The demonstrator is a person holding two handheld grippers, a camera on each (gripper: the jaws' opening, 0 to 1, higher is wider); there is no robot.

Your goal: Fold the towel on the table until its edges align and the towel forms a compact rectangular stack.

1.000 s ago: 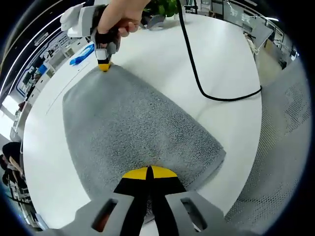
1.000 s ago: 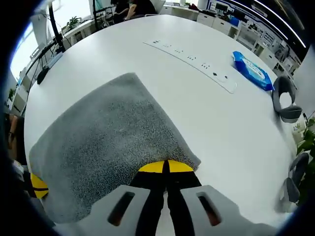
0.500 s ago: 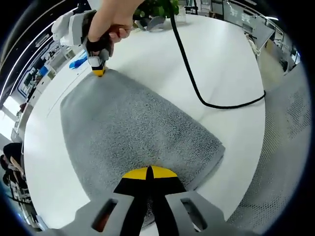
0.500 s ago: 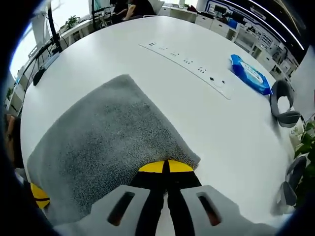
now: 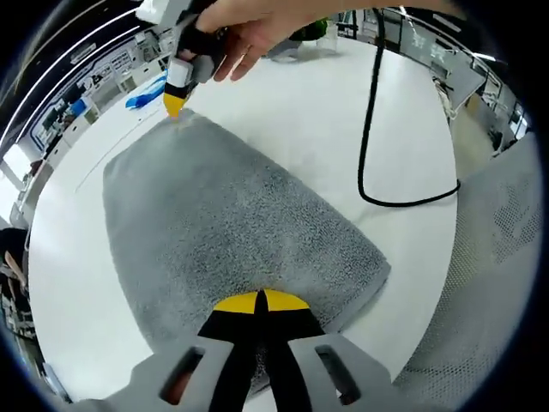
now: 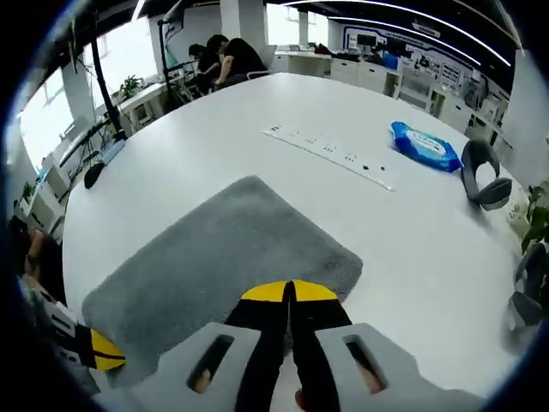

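left tongs closed on near edge of grey towel, right tongs closed, lifted off far corner, white table, blue wipes pack label unreadable

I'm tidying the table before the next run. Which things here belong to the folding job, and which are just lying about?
Job:
towel, grey, flat on the table
left claw
right claw

Lying about:
blue packet
power strip
black cable
headphones
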